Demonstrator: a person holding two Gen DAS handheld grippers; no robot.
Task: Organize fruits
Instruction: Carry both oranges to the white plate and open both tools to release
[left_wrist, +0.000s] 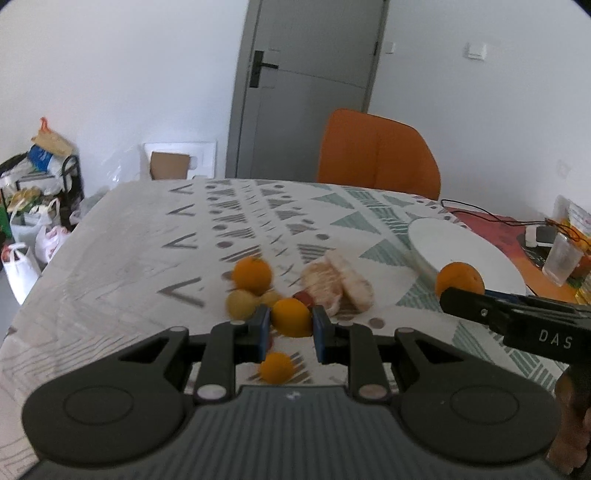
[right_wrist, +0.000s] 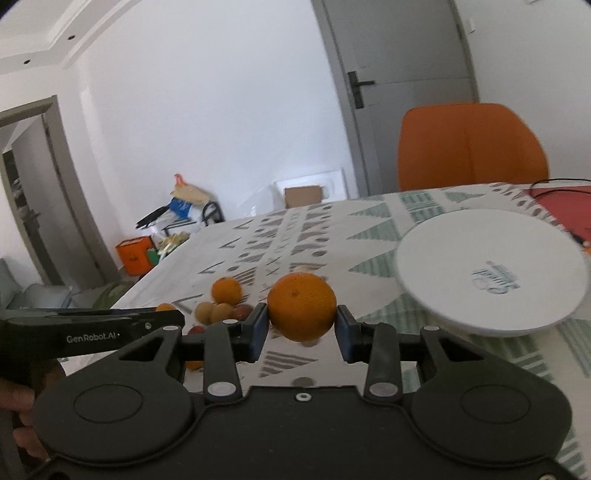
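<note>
My left gripper (left_wrist: 290, 325) is shut on a small orange (left_wrist: 290, 316), just above the fruit pile. Another orange (left_wrist: 252, 273), yellow-green fruits (left_wrist: 242, 303), a red fruit (left_wrist: 305, 297) and a bagged peeled pomelo (left_wrist: 338, 286) lie beyond it; one more orange (left_wrist: 276, 366) lies under the fingers. My right gripper (right_wrist: 301, 325) is shut on a large orange (right_wrist: 301, 306), held above the table left of the white plate (right_wrist: 491, 271). In the left wrist view that orange (left_wrist: 459, 278) hangs at the plate's (left_wrist: 476, 254) near rim.
An orange chair (left_wrist: 376, 155) stands at the far side of the patterned tablecloth (left_wrist: 147, 258). A glass (left_wrist: 561, 258), a phone and cables sit on a red mat at the right. Bags and a rack are on the floor at left.
</note>
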